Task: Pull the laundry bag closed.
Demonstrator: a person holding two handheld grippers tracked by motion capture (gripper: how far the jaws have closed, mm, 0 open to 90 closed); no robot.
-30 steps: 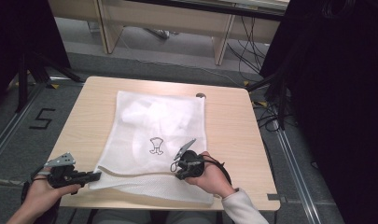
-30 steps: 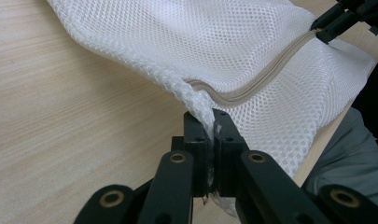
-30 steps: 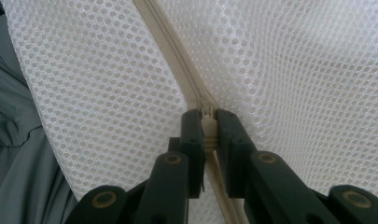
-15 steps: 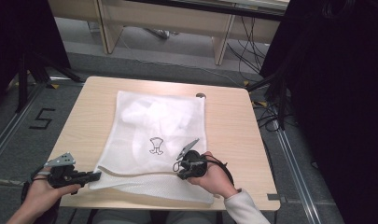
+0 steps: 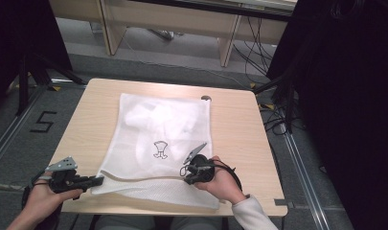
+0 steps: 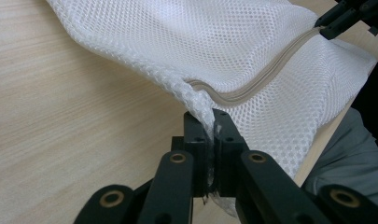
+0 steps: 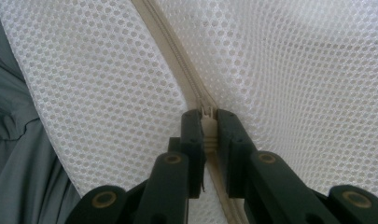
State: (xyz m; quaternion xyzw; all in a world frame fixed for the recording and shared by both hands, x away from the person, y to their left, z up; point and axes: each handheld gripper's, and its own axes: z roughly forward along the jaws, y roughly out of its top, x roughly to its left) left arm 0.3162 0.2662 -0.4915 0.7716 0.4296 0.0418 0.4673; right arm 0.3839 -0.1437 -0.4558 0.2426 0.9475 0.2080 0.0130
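The mesh laundry bag [image 5: 158, 143] covers the middle of the counter [image 5: 234, 124] from the far edge to the near one. Bare wood lies open on both sides, a wide strip at the left and another at the right. Along the near edge, the left gripper [image 5: 99, 179] closes off the bag's near left corner and the right gripper [image 5: 186, 178] sits on the zipper [image 6: 256, 84], so the passage between them is narrow.
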